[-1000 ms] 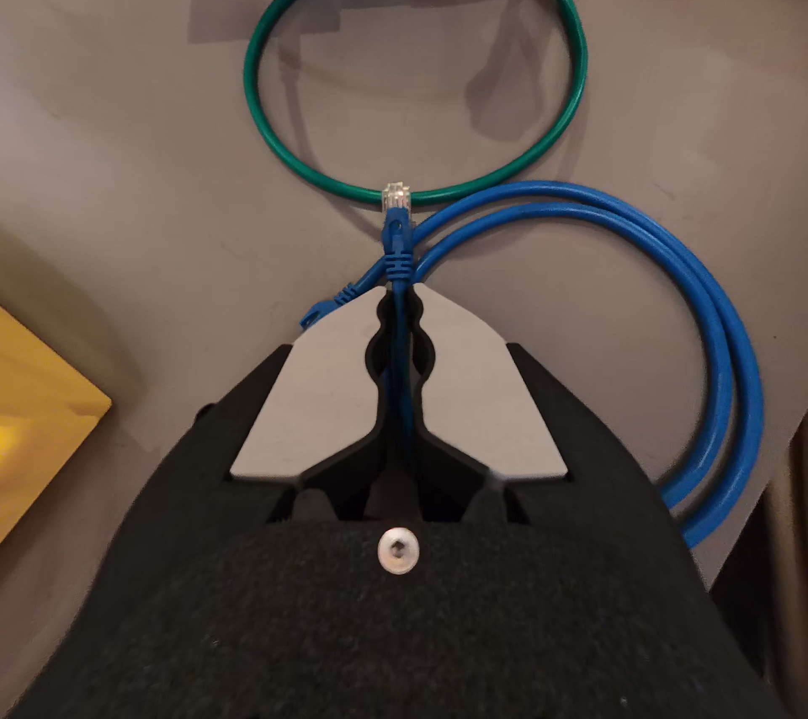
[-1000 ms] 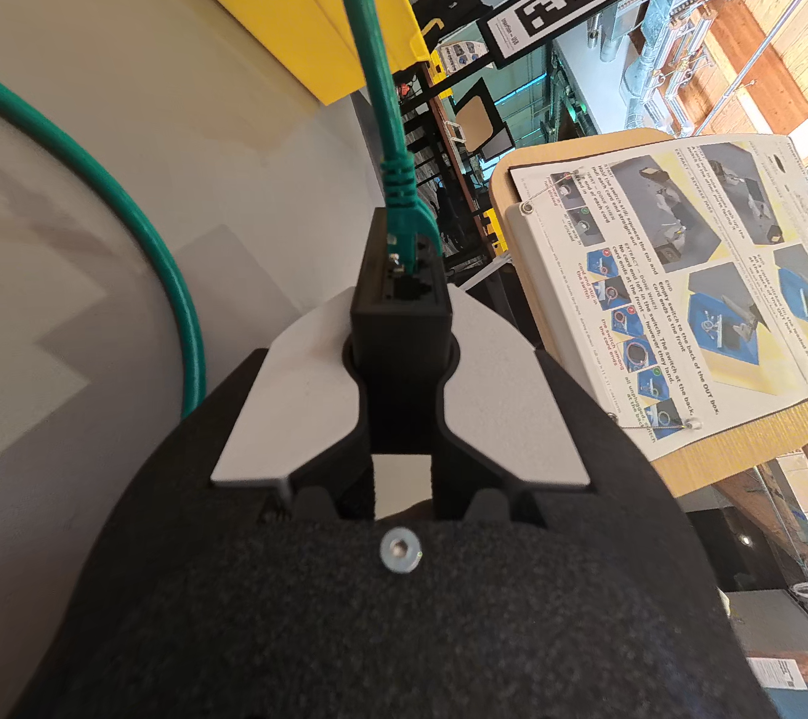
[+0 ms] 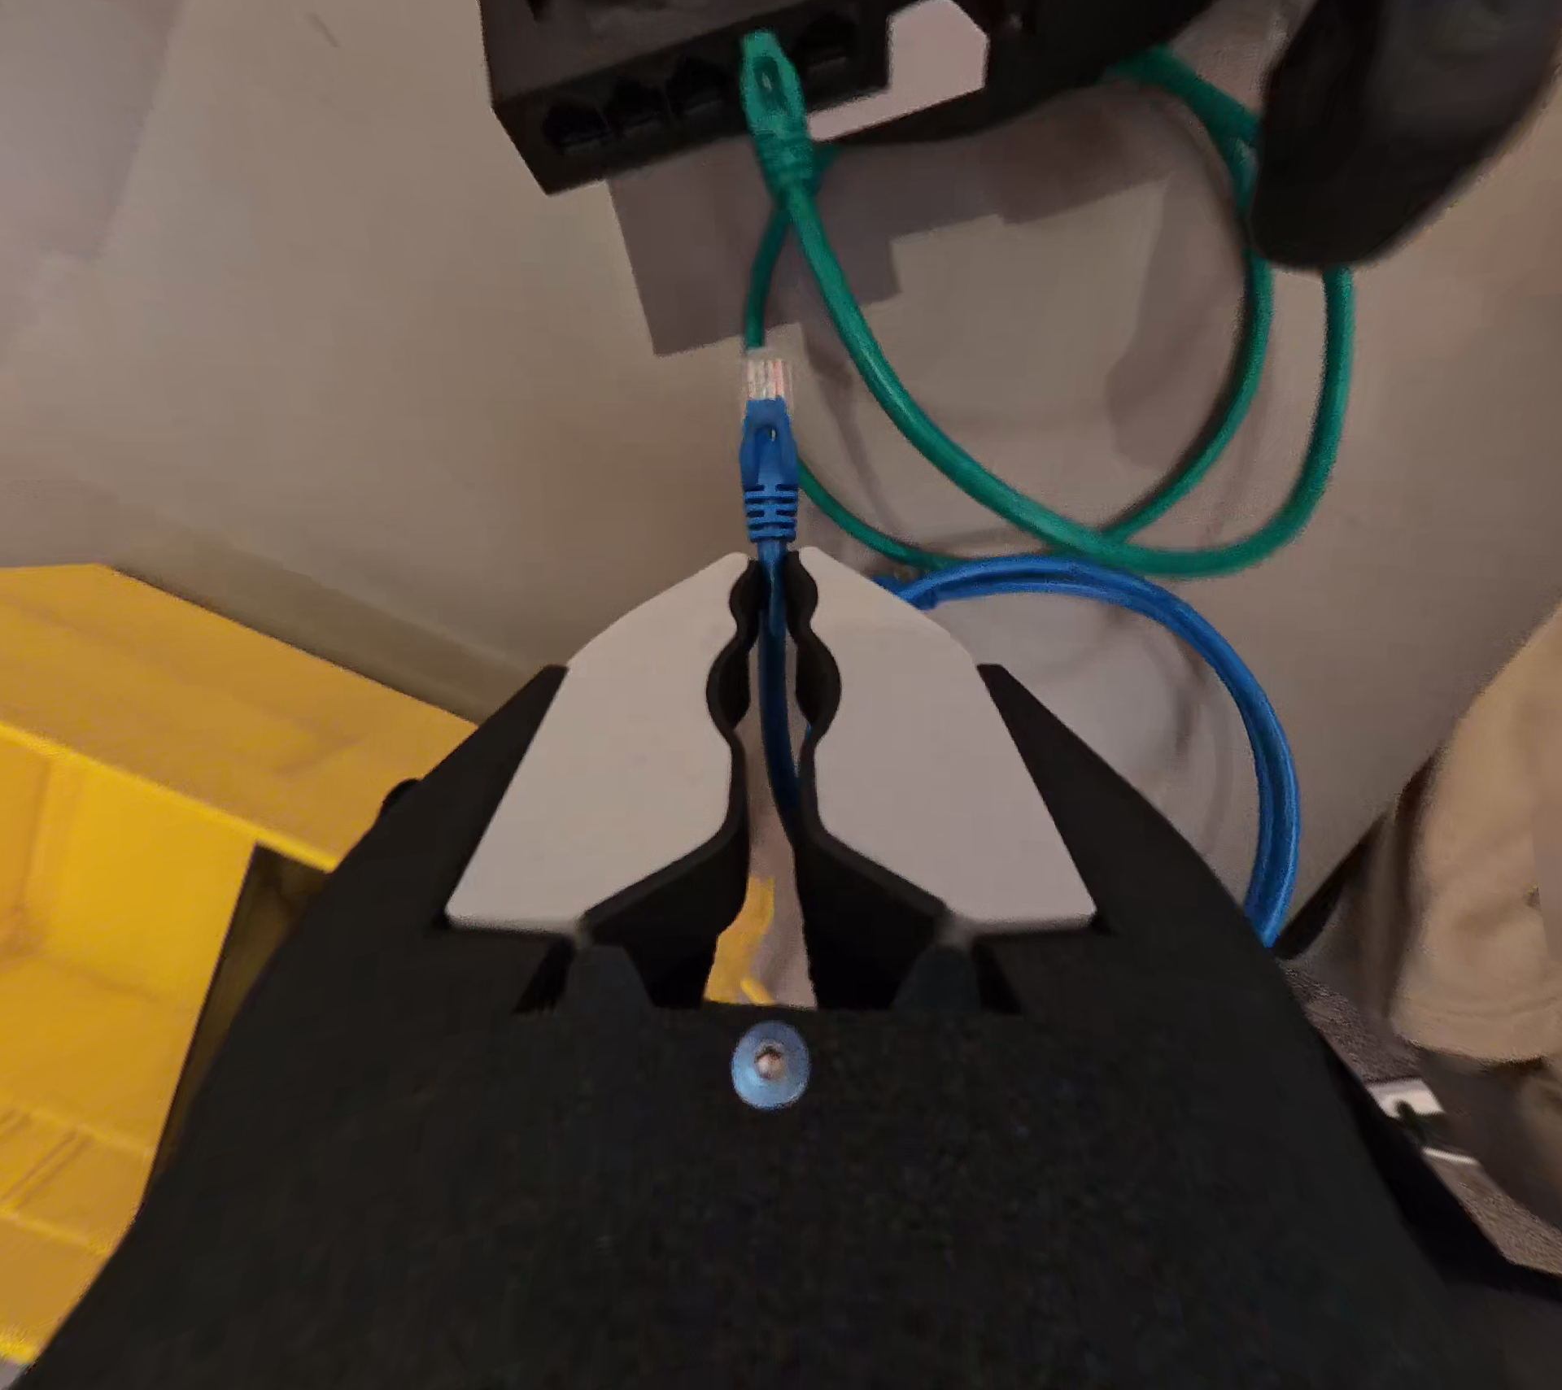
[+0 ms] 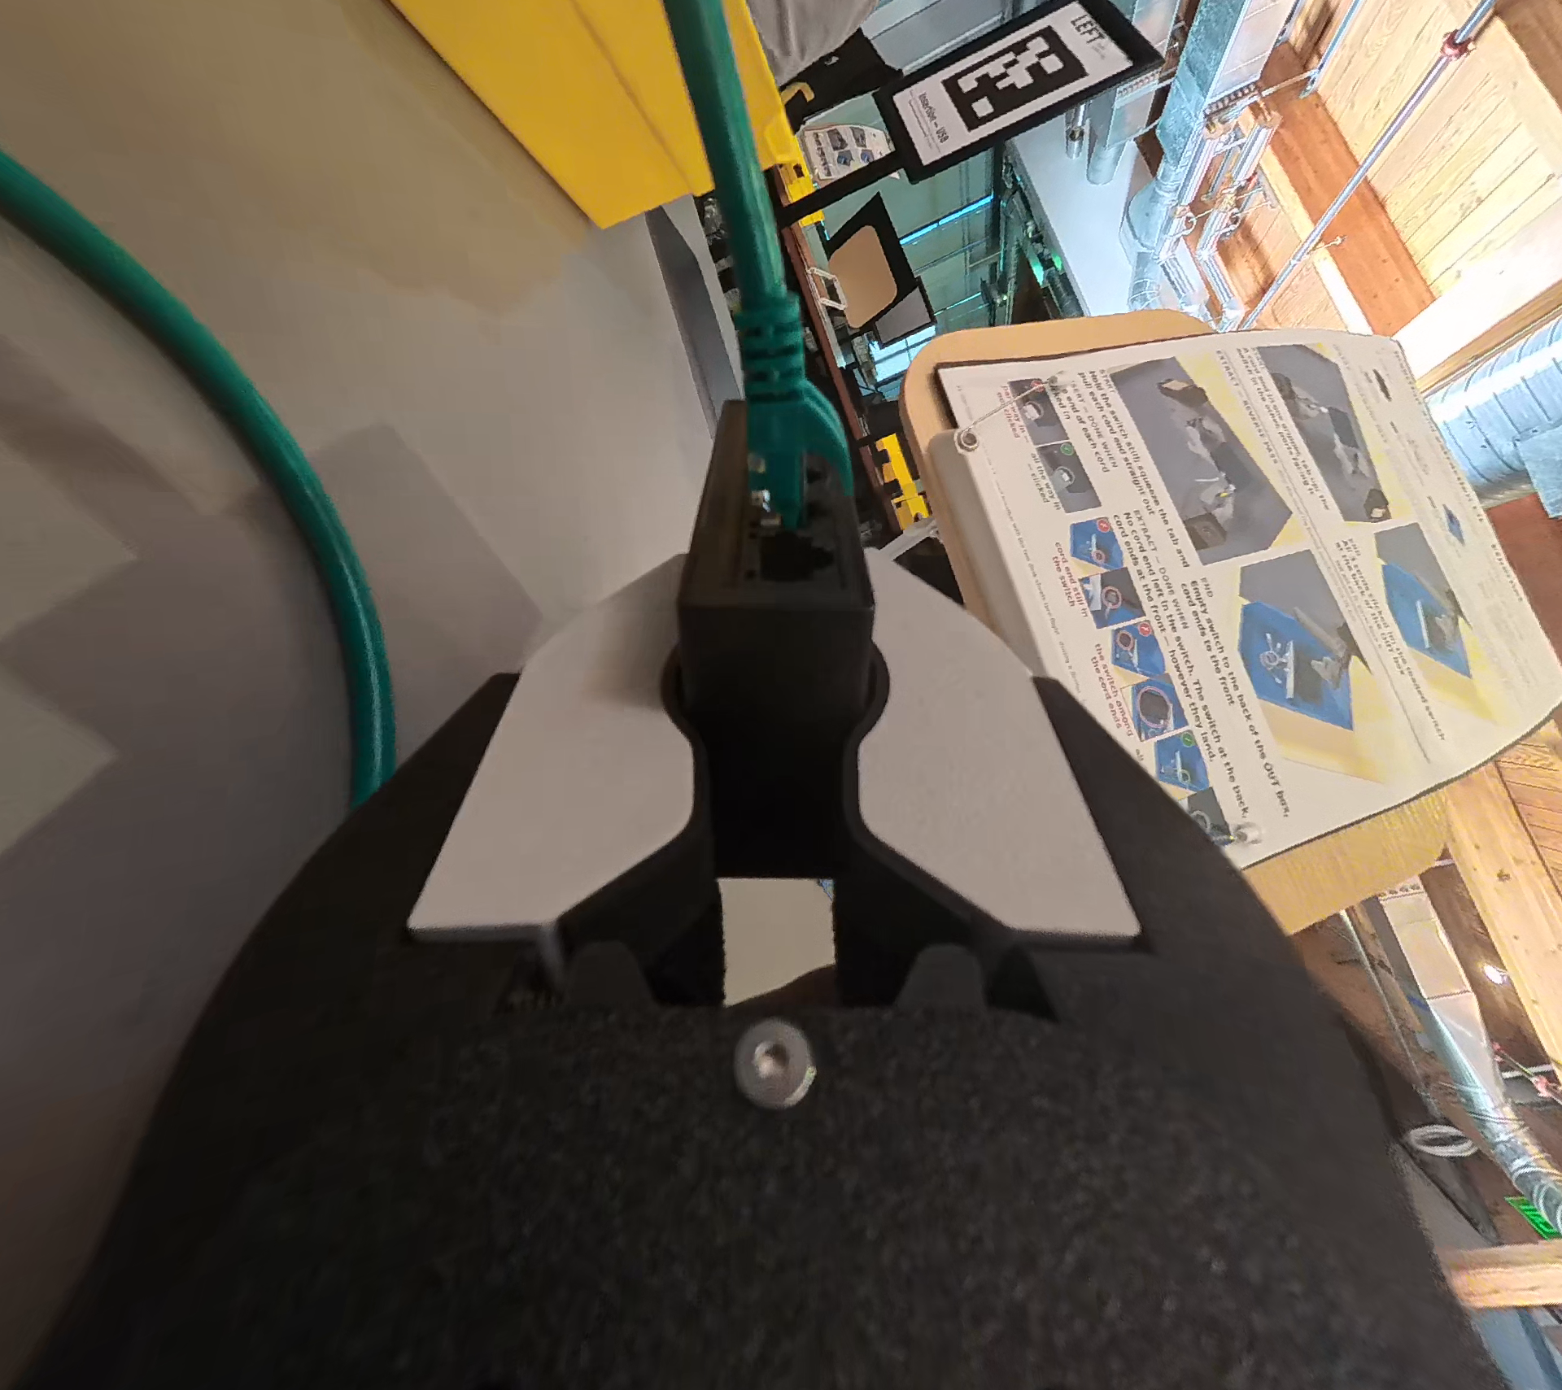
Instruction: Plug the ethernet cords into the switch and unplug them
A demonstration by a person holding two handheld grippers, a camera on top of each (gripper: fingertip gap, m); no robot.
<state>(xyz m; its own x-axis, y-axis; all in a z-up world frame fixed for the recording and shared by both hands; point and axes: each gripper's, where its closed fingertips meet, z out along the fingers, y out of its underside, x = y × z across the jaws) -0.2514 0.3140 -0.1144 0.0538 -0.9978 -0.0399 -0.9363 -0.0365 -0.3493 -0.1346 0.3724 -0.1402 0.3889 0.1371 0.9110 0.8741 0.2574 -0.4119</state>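
A yellow bin sits on a grey table; an illustrated instruction sheet leans nearby.

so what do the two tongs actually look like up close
Both match. The left tongs and right tongs each have a wide black body with a rough, felt-like top and one silver screw at its centre. Each finger is a flat pale grey plate edged in black, with a wavy, scalloped inner rim. No cables, markings or sleeves show on them.
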